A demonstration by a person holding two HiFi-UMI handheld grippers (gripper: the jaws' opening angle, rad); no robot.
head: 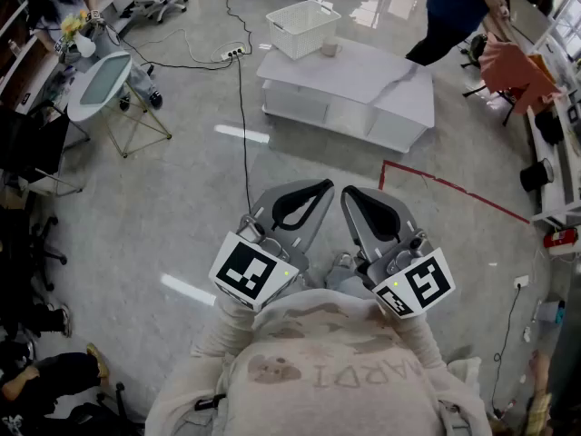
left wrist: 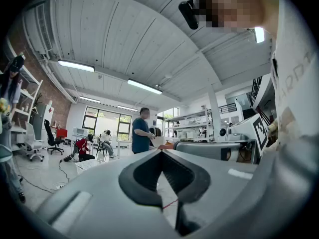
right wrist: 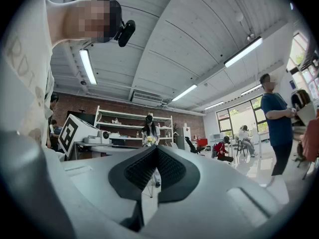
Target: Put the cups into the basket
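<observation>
Held left gripper (head: 322, 189) and right gripper (head: 352, 193) side by side near the chest (head: 318, 361), jaws of each pressed tip to tip, nothing between. Stood well apart from the low white table (head: 381, 80) (white basket (head: 304, 27) on its far corner, small cup (head: 329, 49) just beside).

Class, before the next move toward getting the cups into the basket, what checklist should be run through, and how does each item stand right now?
1. Both grippers empty: ok. The left gripper and right gripper hold nothing.
2. Jaws open for a grasp: not ok. Both pairs are together.
3. Basket found: ok. The basket stands upright on the far corner of the table.
4. Cup found: ok for one cup beside the basket. Whether there are more cups: cannot tell.
5. Cup near enough to grasp: not ok. The table lies across open floor from the grippers.
6. Safe walking path: cannot tell. A cable runs along the floor toward the table.
</observation>
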